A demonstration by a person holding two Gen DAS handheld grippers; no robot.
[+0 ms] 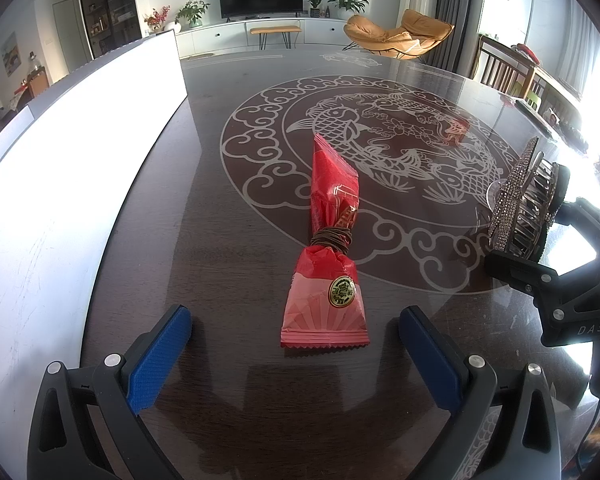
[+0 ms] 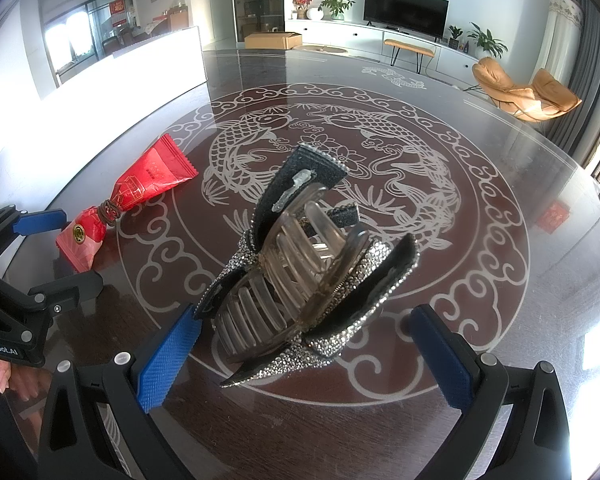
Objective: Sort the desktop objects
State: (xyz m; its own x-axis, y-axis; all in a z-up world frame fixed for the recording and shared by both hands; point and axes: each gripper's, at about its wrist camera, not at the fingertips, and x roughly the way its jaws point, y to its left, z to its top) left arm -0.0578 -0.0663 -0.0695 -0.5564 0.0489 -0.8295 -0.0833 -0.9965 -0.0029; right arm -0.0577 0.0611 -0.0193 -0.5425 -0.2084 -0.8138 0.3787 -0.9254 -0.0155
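Note:
A red snack packet [image 1: 332, 256] tied round its middle with a brown hair band [image 1: 332, 238] lies on the dark table, its near end between the fingertips of my open left gripper [image 1: 295, 348]. It also shows in the right wrist view [image 2: 127, 200] at the left. A rhinestone hair claw clip [image 2: 300, 276] lies on the table between the blue pads of my open right gripper [image 2: 304, 352], not squeezed. The clip also shows in the left wrist view [image 1: 520, 204] at the right edge.
A white box [image 1: 79, 160] stands along the left side of the table; it also shows in the right wrist view [image 2: 139, 64]. The table [image 2: 480, 184] is dark glass with a fish pattern. Wooden chairs [image 1: 504, 68] stand at the far right.

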